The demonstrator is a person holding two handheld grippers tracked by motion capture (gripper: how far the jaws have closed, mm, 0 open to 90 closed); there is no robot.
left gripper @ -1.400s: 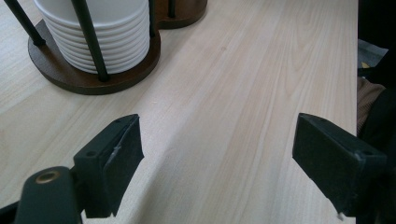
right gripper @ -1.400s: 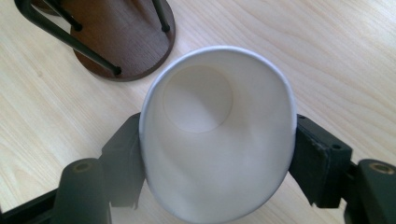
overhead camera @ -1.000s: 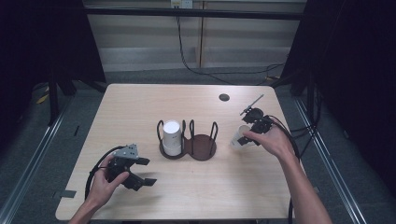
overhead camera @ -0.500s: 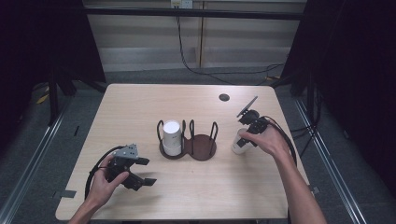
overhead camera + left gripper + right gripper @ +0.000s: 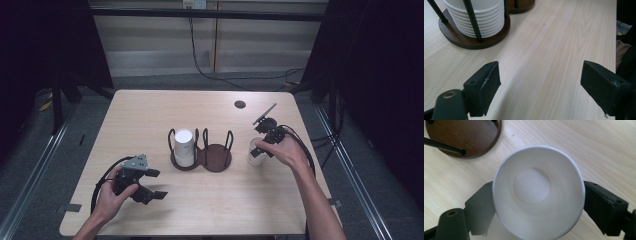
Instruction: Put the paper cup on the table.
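— What did the paper cup (image 5: 537,192) look like, and where was it?
— Smooth, white and round-mouthed, upright on the pale wood-grain counter (image 5: 604,147), just beside the dark wooden holder (image 5: 202,155).
— And the right gripper (image 5: 537,210)?
— Its black fingers (image 5: 602,206) had just been opening, the cup between them; whether they touched it I couldn't tell.
— The left gripper (image 5: 540,87)?
— Fingers spread wide over bare counter, holding nothing, near the stack of ribbed white cups (image 5: 477,17).

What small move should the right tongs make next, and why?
Probably lift straight up and away. The right tongs have just been opening, with the white cup upright between them on the table, beside the holder's bare bay. It looks released.
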